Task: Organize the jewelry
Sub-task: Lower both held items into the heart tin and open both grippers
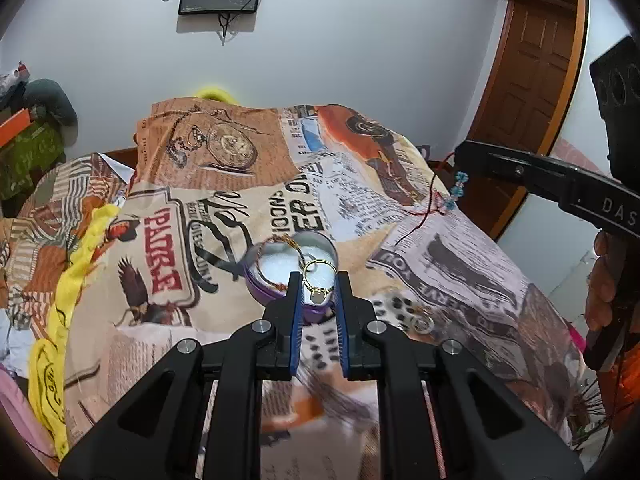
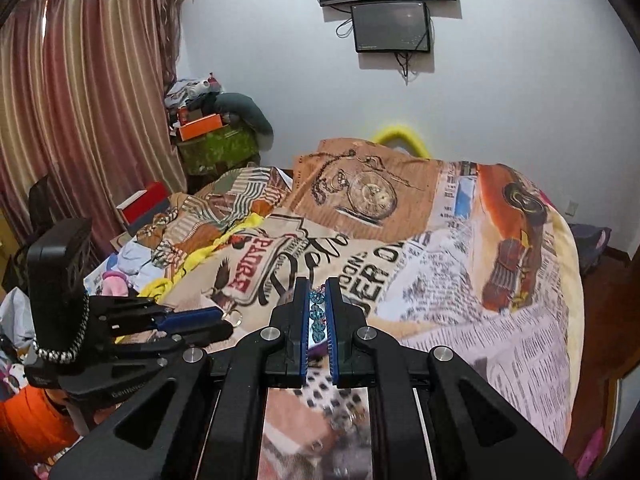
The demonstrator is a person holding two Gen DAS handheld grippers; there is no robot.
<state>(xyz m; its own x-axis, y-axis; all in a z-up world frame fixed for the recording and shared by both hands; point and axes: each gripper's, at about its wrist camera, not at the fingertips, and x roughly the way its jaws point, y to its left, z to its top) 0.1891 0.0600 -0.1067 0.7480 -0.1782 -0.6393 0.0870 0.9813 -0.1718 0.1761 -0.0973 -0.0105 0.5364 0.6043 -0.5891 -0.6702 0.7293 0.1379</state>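
In the left wrist view my left gripper [image 1: 318, 280] holds a gold ring [image 1: 317, 280] between its blue pads, just above the near rim of a round purple box [image 1: 264, 288] with a white lining; a gold bangle [image 1: 276, 258] leans in it. My right gripper [image 2: 318, 300] is shut on a string of blue beads [image 2: 317, 314]. In the left wrist view the right gripper [image 1: 460, 156] is up at the right, with the beads [image 1: 459, 188] and a red thread [image 1: 424, 208] hanging from it.
A printed bedcover [image 1: 360, 208] covers the bed. A small ring [image 1: 424, 324] lies on it right of the box. A yellow cloth [image 1: 68, 280] lies at the left. Boxes and clothes [image 2: 212, 136] pile by the curtain [image 2: 80, 100]. A wooden door [image 1: 532, 80] stands at the right.
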